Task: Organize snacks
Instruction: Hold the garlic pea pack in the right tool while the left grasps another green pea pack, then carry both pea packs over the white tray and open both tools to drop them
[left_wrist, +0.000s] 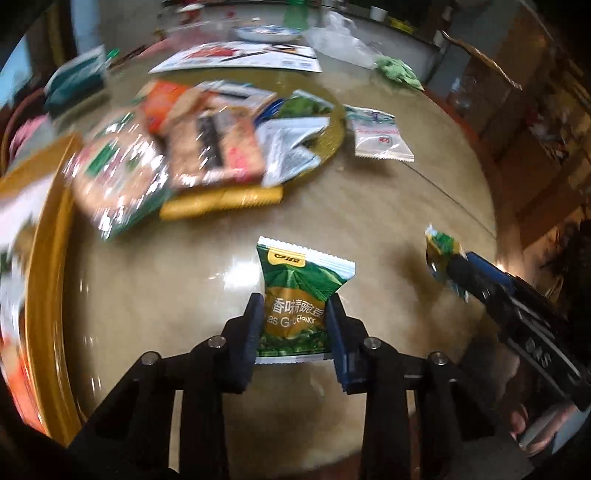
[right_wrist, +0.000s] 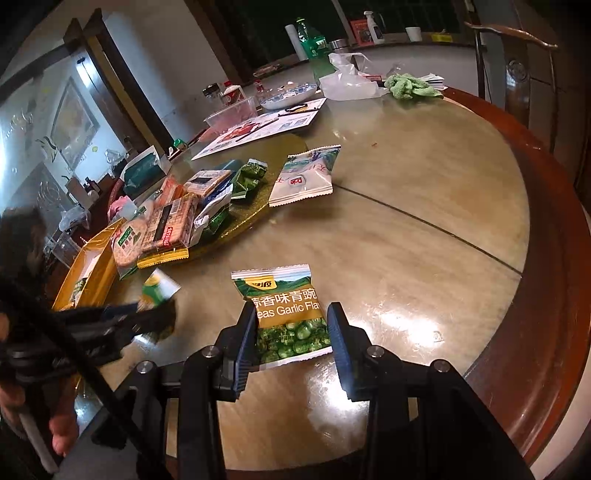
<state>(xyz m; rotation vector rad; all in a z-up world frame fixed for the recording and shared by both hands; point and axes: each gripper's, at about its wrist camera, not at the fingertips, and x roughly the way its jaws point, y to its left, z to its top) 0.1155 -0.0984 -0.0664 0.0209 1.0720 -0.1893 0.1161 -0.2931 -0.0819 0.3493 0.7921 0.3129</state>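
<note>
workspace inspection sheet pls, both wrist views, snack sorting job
surface: round glossy table with a red-brown wooden rim, a seam line across it.
job's things: two green pea packets, one in each gripper; snack pile on a gold turntable; white packet beside it; yellow box at the table's edge.
clutter: plastic bag, green cloth, blue-patterned dish, printed sheet, green bottle.
grippers: left gripper shut on its packet; right gripper also closed on its packet.
cables: nothing seen.
surroundings: wall pictures, a wooden chair.
</note>
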